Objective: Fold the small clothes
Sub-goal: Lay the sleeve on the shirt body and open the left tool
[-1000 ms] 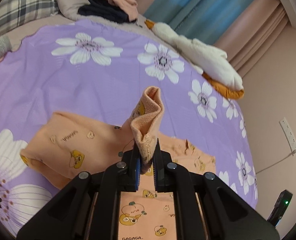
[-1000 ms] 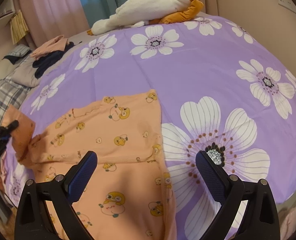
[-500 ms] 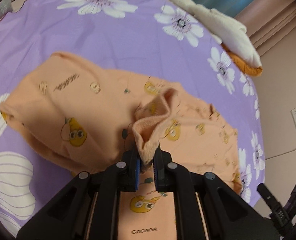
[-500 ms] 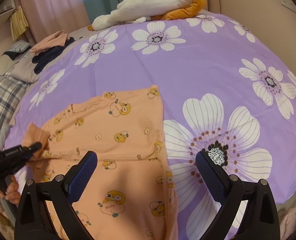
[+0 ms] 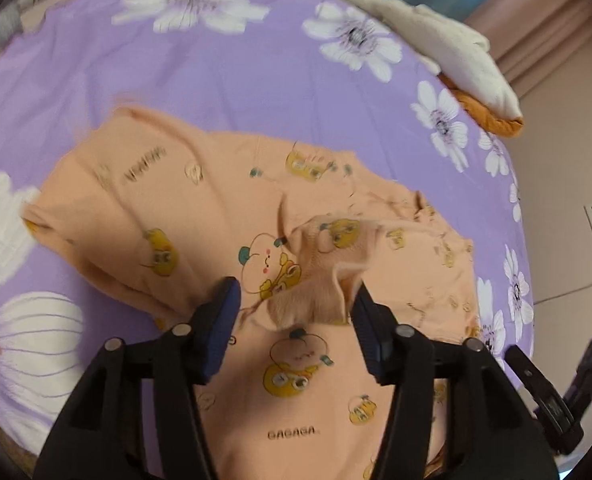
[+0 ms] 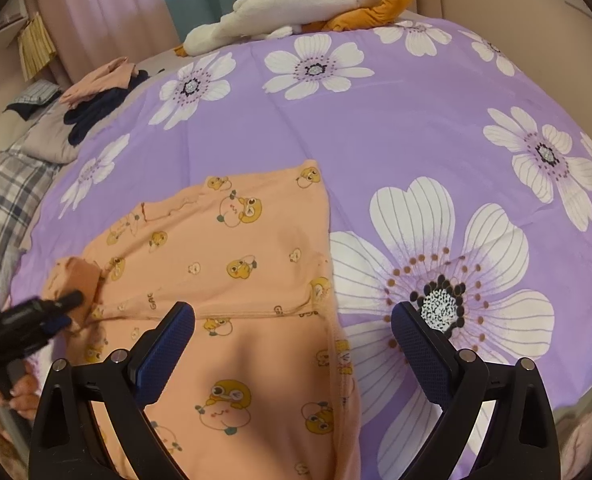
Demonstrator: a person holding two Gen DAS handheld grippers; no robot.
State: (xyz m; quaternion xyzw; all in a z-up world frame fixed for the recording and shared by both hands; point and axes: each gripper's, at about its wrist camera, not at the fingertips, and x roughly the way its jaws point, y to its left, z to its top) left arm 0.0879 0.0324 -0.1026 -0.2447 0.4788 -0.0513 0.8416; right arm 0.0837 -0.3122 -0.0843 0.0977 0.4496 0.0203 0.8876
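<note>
Left gripper (image 5: pixel 293 316) low over the orange shirt (image 5: pixel 255 220), jaws opening; crumpled sleeve cuff (image 5: pixel 316 300) lies loose between them, resting on the shirt body; right gripper (image 6: pixel 291 340) jaws spread wide, gripping nothing, above the shirt's right edge; shirt lies on the purple flowered bedspread (image 6: pixel 416 120); white stuffed goose (image 6: pixel 296 0) at the far bed edge.

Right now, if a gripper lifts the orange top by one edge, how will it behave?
Likely floppy: the sleeve cuff slumps in soft folds between the opening left gripper. Probably light and thin, as the orange top lies flat on the purple bedspread. Pushing would likely bunch it.
</note>
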